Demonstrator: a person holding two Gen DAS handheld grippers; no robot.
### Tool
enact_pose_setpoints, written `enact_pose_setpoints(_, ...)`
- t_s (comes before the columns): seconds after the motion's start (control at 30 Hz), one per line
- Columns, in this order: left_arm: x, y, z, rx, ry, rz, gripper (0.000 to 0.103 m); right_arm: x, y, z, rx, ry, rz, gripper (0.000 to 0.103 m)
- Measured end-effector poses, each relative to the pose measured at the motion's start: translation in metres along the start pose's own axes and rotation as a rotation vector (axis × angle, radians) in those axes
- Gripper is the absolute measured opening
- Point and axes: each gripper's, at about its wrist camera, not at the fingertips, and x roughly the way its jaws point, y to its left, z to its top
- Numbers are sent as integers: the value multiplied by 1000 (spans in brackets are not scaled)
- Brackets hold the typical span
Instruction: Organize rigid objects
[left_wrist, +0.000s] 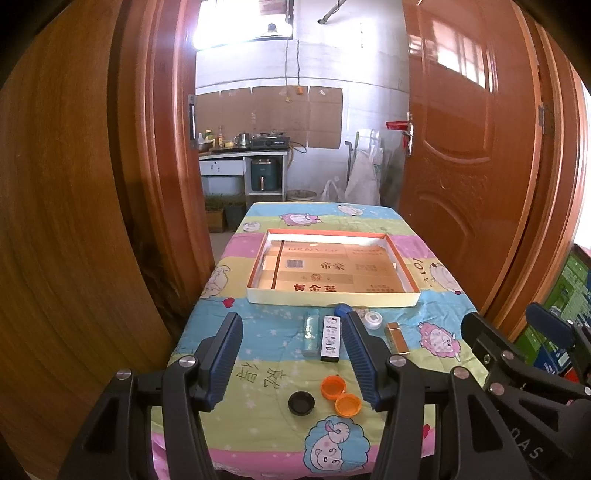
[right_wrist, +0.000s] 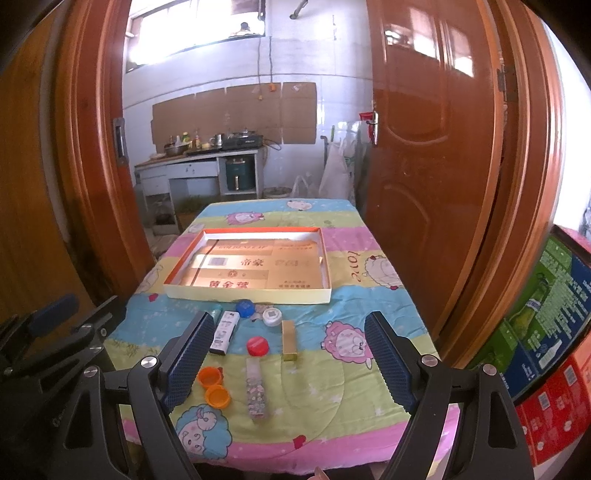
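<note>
Nothing's sorted yet: the tray (left_wrist: 332, 297) sits bare, caps and lighters crowd the table (right_wrist: 369, 314), both claws gaping, unloaded.

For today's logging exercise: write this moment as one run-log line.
left gripper: open, empty | right gripper: open, empty | shallow cardboard tray: no items inside | orange caps: on tablecloth

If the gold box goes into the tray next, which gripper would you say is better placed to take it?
Probably the right gripper: it is open and the gold box lies between its fingers in its view. The left gripper, also open, frames the lighters; the box sits outside its right finger.
</note>
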Motion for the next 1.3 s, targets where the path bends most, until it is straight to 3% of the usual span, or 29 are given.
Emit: enact_pose_setpoints(1.3, 5, 5, -1, 3, 23, -2, 56, 9, -7, -4, 15, 38, -3, 85)
